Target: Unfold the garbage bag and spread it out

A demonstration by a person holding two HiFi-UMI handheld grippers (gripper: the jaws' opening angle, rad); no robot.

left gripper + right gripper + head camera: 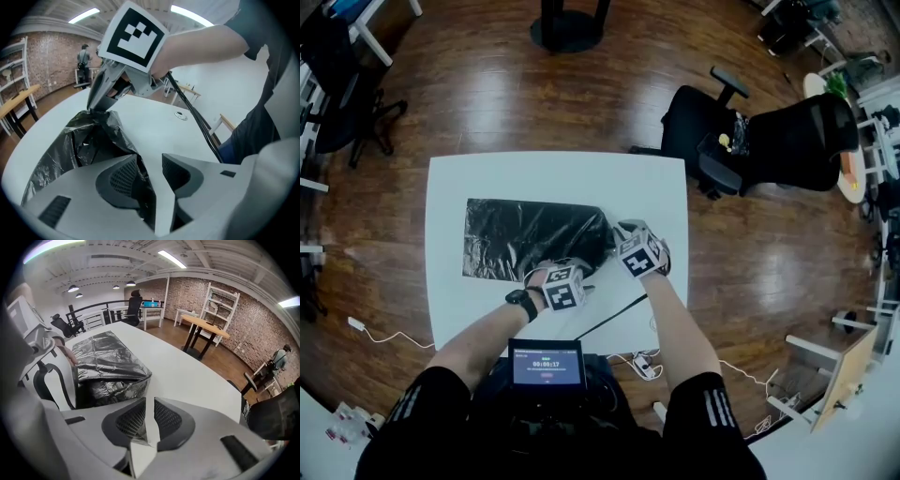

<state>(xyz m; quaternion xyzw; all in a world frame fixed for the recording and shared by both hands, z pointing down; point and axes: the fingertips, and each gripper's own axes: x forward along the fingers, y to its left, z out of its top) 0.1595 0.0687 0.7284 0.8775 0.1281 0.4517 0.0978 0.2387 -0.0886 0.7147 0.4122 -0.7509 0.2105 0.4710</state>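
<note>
The black garbage bag point(525, 239) lies partly unfolded on the white table point(656, 187), flat at its left and bunched at its right end. My right gripper point(615, 248) is at that right end. In the left gripper view its fingertips point(95, 107) pinch a raised peak of the bag point(89, 140). In its own view the right gripper point(150, 408) stands almost closed, with the folded bag point(110, 364) just ahead. My left gripper point(586, 275) is beside it at the near corner. Its jaws point(150, 161) stand apart, with black film lying against the left pad point(119, 176).
A black cable point(614, 314) runs off the table's near edge, where a small screen point(547, 364) sits at my chest. Black office chairs point(750, 131) stand to the right of the table, and a round pedestal base point(567, 28) beyond its far side.
</note>
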